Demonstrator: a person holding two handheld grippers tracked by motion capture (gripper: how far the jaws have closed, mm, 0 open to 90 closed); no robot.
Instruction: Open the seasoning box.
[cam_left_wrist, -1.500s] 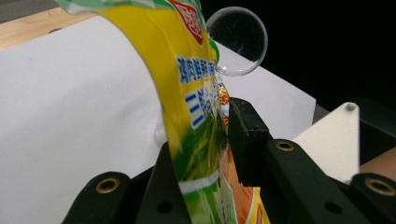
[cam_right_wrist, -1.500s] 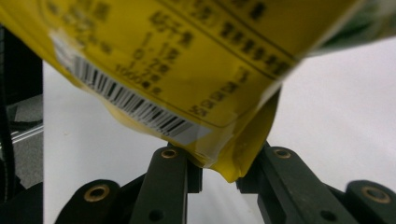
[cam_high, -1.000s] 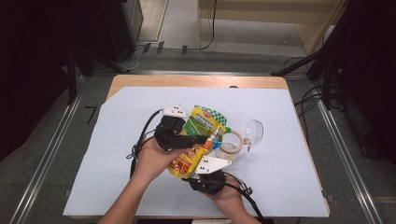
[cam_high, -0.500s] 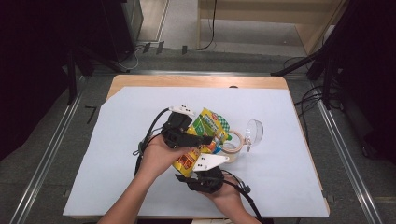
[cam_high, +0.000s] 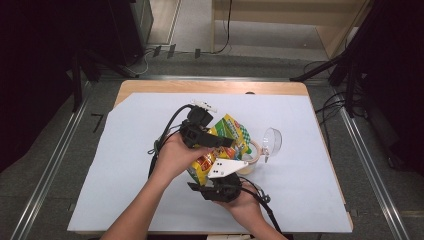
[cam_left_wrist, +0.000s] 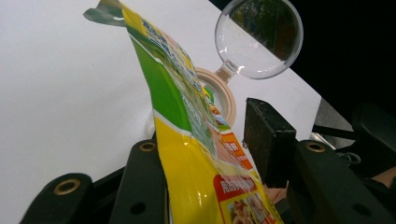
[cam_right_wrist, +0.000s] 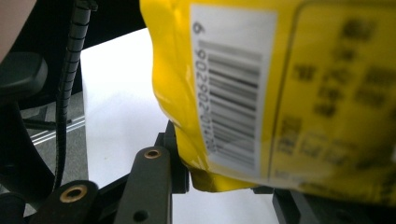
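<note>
Yellow-and-green snack bag (cam_high: 227, 137) up off the table (cam_high: 310, 175), near upright over its middle, caught between both grippers. Left gripper (cam_high: 226, 142) reaching in from the left side of the high view; fingers (cam_left_wrist: 144, 182) partly apart, just been opening, bag between them. Near finger against the bag's green-yellow face, far finger pad with a visible gap to the bag higher up, so not clamped. Right gripper (cam_high: 216, 172) below the bag on the person's side; fingers (cam_right_wrist: 154, 186) also partly apart and just been opening wider. Bag's lower yellow corner sitting between them and touching the left-hand finger in the right gripper view; other finger hidden under the bag, so cannot tell whether pressing or not. Beige tape ring (cam_high: 254, 156) flat on the table just beside the bag, clear round scoop (cam_high: 272, 140) touching the ring on its far side. Versus a second ago: left gripper shifted slightly right and farther up the high view, bag standing a bit more upright, ring and scoop unmoved. Labels: white barcode panel on the bag's yellow back, sideways digits partly legible, "206206" among them; blurred dark print beside it, unreadable. Orange-red panel with white characters on the front, too small to read.
</note>
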